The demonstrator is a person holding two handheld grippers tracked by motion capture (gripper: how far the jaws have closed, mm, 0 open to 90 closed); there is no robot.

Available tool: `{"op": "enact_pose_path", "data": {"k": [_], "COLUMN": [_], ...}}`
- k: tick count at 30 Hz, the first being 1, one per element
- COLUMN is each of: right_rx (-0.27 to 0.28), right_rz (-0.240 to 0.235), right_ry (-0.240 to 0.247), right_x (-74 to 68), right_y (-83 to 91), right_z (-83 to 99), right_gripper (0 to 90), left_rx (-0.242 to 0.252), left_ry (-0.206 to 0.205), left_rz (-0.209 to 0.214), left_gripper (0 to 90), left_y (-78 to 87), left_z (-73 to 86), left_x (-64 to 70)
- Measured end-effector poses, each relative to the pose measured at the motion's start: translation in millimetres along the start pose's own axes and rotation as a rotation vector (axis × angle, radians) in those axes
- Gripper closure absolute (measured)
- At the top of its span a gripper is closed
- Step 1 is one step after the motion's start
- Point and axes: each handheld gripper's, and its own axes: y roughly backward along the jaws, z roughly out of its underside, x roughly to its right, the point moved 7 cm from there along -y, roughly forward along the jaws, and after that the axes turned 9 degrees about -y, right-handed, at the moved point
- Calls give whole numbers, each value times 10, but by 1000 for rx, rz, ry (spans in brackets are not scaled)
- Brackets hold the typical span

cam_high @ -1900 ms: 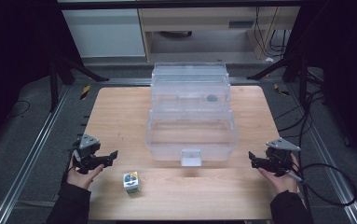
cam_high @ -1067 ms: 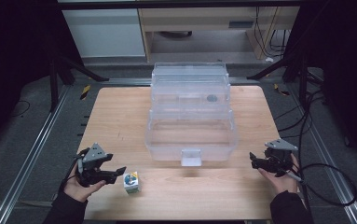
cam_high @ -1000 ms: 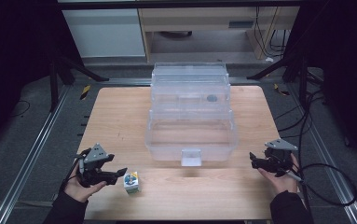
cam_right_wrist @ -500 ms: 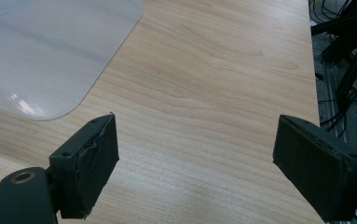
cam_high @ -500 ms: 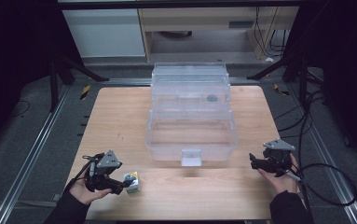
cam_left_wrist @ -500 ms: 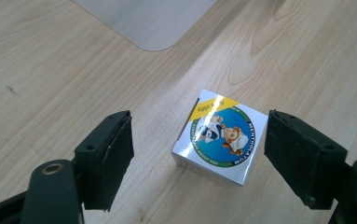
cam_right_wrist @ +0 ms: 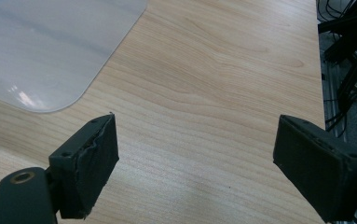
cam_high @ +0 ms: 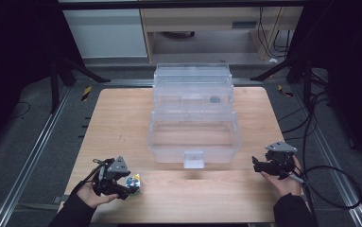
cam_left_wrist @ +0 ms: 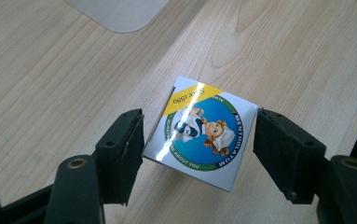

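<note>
The small Mentholatum box [cam_left_wrist: 199, 144] lies flat on the wooden table [cam_high: 122, 118], printed lid upward, well to the front-left of the clear storage box [cam_high: 193, 118], which serves as the reference for all positions here. The left gripper [cam_left_wrist: 197, 154] is placed around the small box with its jaws spread: in the left gripper view the left pad sits at or just touching one edge, while the other pad stands apart from the opposite edge with a strip of table visible between. The box is therefore straddled, not yet clamped; the judged step is the approach to a pick, and the jaws appear set square to two opposite sides so that closing would bear on flat faces. The box sits slightly turned between the pads, so an uneven first contact could rotate it. The right gripper [cam_high: 271, 165] is held to the front-right of the storage box, near its corner, jaws wide apart with nothing between them, apparently on standby. The storage box stands with its tiers open toward the person, which suggests it is the intended destination.
</note>
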Motion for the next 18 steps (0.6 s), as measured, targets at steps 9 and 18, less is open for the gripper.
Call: {"op": "enact_pose_path", "data": {"k": [9,18], "right_rx": [-2,-12], "right_rz": [-1,-3], "right_ry": [5,9], "right_x": [-6,-14], "right_y": [-3,-15], "right_z": [3,11], "right_gripper": [142,142], "left_rx": [-11,-61], "left_ry": [23,22], "left_rz": [21,24], "left_gripper": [416,351], "left_y": [4,-75], "left_z": [-5,-46], "left_x": [16,16]}}
